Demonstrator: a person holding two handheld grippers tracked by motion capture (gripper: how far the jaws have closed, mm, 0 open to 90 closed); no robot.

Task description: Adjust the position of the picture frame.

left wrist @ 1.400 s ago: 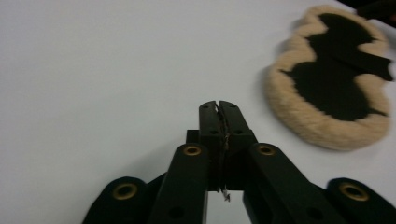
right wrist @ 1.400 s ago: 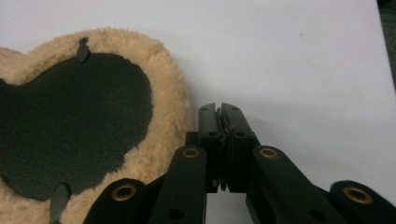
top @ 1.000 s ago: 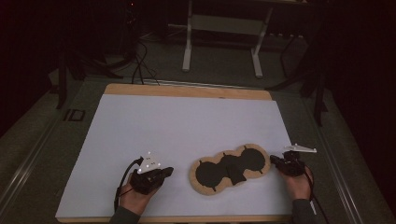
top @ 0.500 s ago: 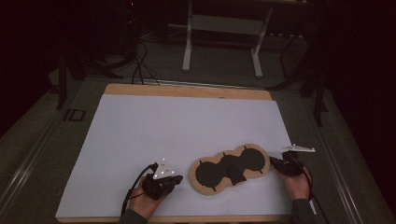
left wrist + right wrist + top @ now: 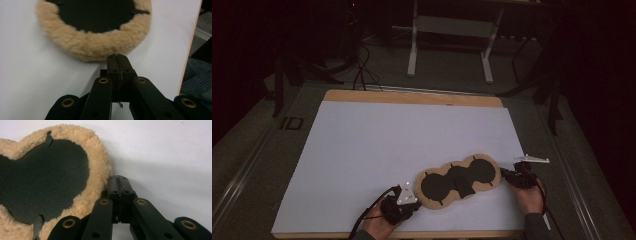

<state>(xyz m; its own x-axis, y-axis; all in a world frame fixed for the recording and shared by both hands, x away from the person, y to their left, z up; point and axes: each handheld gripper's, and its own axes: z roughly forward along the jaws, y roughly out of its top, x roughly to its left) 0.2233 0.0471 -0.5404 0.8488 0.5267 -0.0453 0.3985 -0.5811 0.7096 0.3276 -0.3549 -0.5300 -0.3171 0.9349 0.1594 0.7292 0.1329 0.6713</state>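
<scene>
Sheepskin trimmed the one object on my table (image 5: 362, 150): a long, double-lobed fleece pad (image 5: 458, 181) with black inner patches, which lay near the front edge of the white surface, right of centre, its long axis running slantwise from lower left to upper right. Starting at the left, I saw my left hand (image 5: 377, 227) come in from the bottom edge holding the left gripper (image 5: 412, 206), a grey three-cornered plate on top and a black cable looping behind it. That gripper pointed at the pad's left lobe and sat just beside its rim. In the left gripper view, the jaws were pressed together with only a thin seam between them, nothing caught there, and their tip (image 5: 117, 58) stood right at the tan fleece border (image 5: 97, 46), so close that I could not tell whether it touched. A wooden table edge and a bit of blue sleeve (image 5: 197, 80) showed at the right of that view. Moving across, the pad's middle carried a black flap between its two dark rounds. At the far right, my right hand (image 5: 528, 197) held the right gripper (image 5: 504, 175) against the pad's right end. In the right gripper view, its jaws were likewise closed flat on each other, empty, and their left side (image 5: 118, 183) lay alongside the fleece rim (image 5: 100, 170), apparently touching it. Small black tabs sat on the fleece at the dark patch's edge.
</scene>
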